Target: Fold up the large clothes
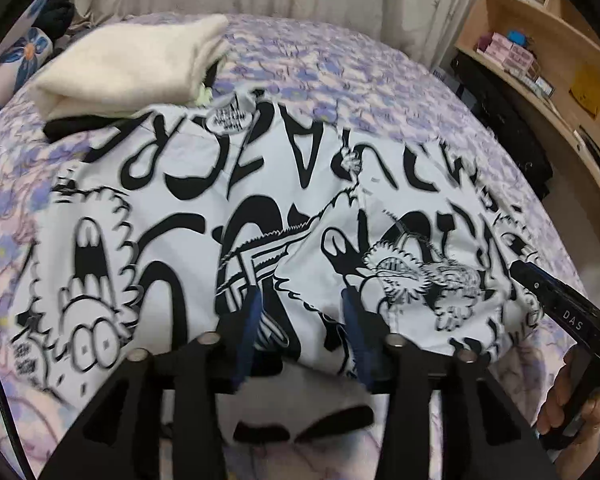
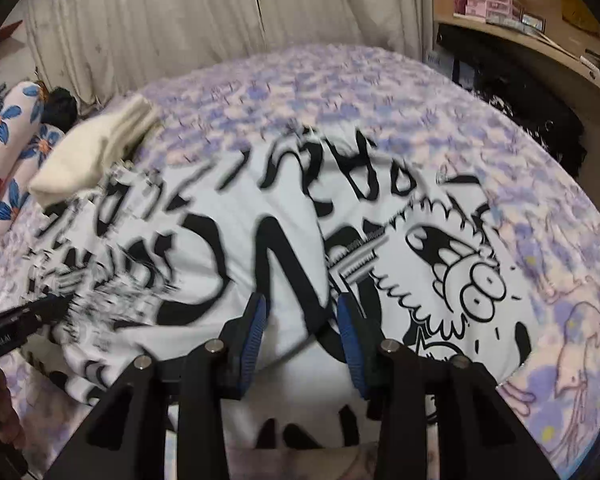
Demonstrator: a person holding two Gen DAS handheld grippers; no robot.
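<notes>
A large white garment with black cartoon print (image 1: 260, 216) lies spread on the bed; it also fills the right wrist view (image 2: 284, 248). My left gripper (image 1: 300, 300) is open, its blue-padded fingers (image 1: 252, 320) just above the garment's near edge. My right gripper (image 2: 302, 304) is open too, over the garment's near edge with cloth showing between its fingers (image 2: 256, 324). Each gripper shows in the other's view: the right one at the garment's right side (image 1: 556, 300), the left one at the left side (image 2: 24, 316). Nothing is gripped.
The bed has a purple floral cover (image 1: 360, 64). A folded cream garment (image 1: 128, 64) lies on a black one at the far left, next to floral pillows (image 2: 16, 140). A curtain (image 2: 180, 20) hangs behind. Wooden shelves with boxes (image 1: 540, 60) stand at the right.
</notes>
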